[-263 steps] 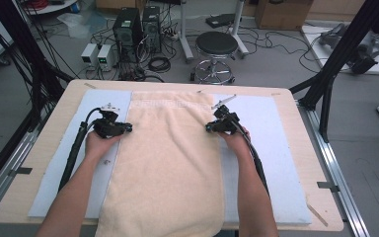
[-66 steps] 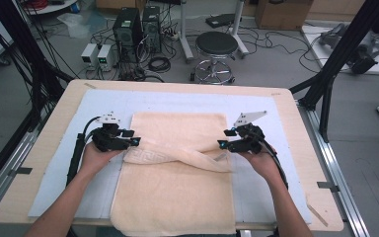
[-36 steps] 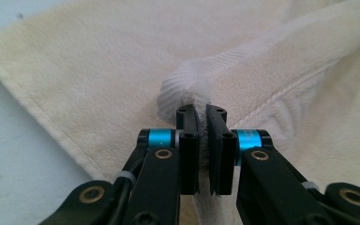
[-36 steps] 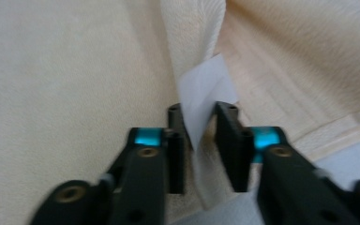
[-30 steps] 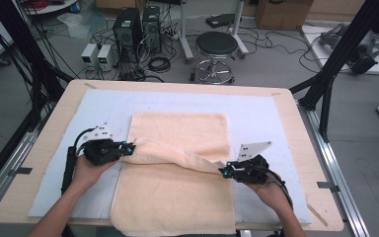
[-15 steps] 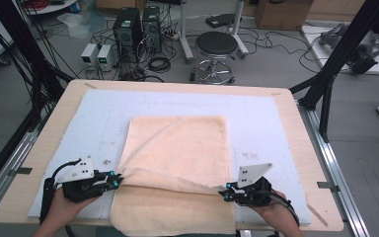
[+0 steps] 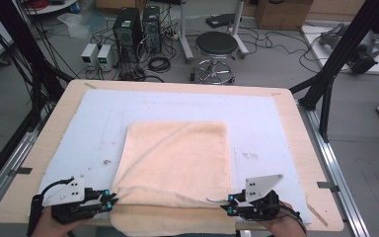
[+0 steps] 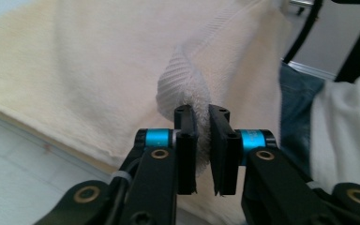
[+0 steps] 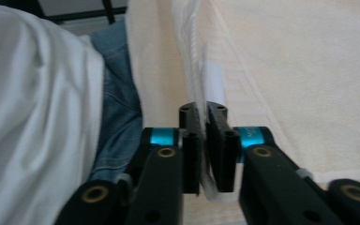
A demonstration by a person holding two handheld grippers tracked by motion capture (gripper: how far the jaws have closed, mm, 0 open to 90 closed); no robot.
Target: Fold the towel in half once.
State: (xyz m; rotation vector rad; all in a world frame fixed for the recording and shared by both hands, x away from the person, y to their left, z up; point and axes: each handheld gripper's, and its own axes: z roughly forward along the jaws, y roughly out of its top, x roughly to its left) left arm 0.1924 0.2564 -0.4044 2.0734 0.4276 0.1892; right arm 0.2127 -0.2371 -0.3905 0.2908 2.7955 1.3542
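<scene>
From above, a cream terry towel (image 7: 177, 163) is seen folded in half toward the table's (image 7: 286, 113) near edge, its corners brought down. In the gripper views, the left gripper (image 8: 201, 117) and right gripper (image 9: 202, 112), jaws just easing apart, are shown barely pinching them; release and further folds likely remain.

Towel folded toward the near edge of the table, a gripper at each near corner.

The towel (image 7: 177, 163) lies on the mat (image 7: 98, 123) that covers the table (image 7: 296, 128), at its middle and near side. The left gripper (image 7: 109, 202) sits at the fold's left end, the right gripper (image 7: 229, 205) at its right end, towel edge between each pair of jaws. Behind the table stands a stool (image 7: 217, 49).
</scene>
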